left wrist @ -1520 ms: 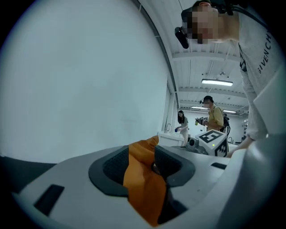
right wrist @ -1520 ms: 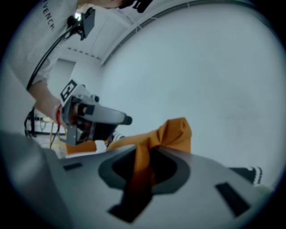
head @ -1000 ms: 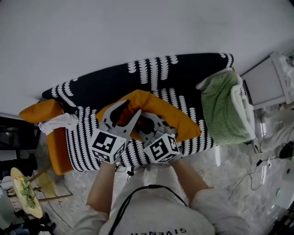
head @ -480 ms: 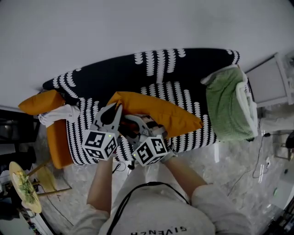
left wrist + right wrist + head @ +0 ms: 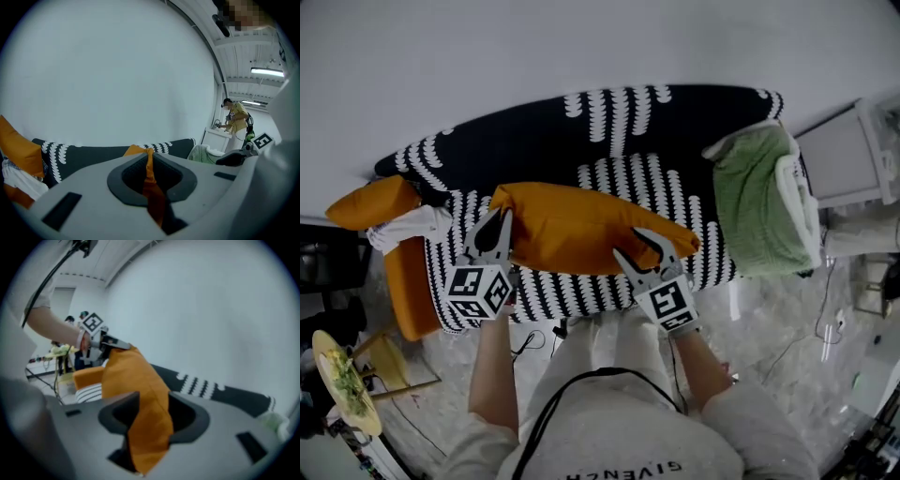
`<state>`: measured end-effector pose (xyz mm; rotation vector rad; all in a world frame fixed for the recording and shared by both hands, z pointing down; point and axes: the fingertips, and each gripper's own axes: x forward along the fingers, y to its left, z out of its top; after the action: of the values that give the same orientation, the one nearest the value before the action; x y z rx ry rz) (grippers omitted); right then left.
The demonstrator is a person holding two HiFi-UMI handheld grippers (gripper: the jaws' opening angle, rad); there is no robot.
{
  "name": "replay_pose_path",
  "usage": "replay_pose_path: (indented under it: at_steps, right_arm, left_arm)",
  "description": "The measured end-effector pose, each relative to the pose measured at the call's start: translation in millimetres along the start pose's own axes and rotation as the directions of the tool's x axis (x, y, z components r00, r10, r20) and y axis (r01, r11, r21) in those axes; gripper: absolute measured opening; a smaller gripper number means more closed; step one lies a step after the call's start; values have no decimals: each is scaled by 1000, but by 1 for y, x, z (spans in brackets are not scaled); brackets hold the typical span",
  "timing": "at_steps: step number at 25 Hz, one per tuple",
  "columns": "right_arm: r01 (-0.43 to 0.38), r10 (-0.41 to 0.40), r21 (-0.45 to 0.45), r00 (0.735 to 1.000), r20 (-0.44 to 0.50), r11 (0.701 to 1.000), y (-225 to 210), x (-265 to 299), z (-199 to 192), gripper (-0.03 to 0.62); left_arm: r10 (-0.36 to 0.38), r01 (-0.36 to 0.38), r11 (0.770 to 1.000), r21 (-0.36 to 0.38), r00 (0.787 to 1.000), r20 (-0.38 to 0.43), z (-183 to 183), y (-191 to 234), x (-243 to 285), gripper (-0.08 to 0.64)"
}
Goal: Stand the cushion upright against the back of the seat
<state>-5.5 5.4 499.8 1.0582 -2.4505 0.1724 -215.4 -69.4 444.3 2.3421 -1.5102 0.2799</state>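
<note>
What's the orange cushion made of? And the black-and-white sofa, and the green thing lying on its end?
Orange cushion: looks like soft, matte woven cloth, since it creases and bends easily; the filling can't be seen.
Sofa: seems to be a matte patterned fabric cover, with no shine.
Green blanket: fuzzy, probably fleece or towelling, judging by its nubbly surface and thick folds.

A plain white wall [image 5: 581,42] rose behind a black sofa [image 5: 525,150] patterned with white scalloped stripes. The floor [image 5: 769,309] was pale, glossy and marbled. A green blanket [image 5: 755,216] lay draped over one end of the sofa, and a white cabinet [image 5: 844,159] stood just beside that end. A strip light [image 5: 267,71] glowed on the panelled ceiling [image 5: 243,54].
</note>
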Motion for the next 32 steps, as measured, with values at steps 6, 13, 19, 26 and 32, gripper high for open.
replay_pose_path:
  at_steps: [6, 13, 19, 26, 32]
  right_arm:
    - [368, -315, 339, 928, -201, 866, -98, -80, -105, 246]
    - [341, -300, 712, 935, -189, 614, -97, -73, -155, 304]
    - [252, -244, 752, 962, -125, 609, -79, -37, -138, 271]
    - [223, -194, 679, 974, -119, 699, -76, -10, -104, 104]
    - [207, -200, 648, 976, -86, 733, -103, 6, -73, 80]
  left_arm:
    - [18, -18, 999, -32, 1000, 7, -15, 18, -5, 49]
    - [9, -9, 995, -99, 1000, -2, -44, 48, -29, 49]
    - [39, -43, 983, -181, 999, -29, -78, 84, -45, 49]
    - [86, -85, 956, -281, 996, -7, -85, 107, -53, 49]
    - [115, -100, 928, -358, 993, 23, -72, 121, -38, 49]
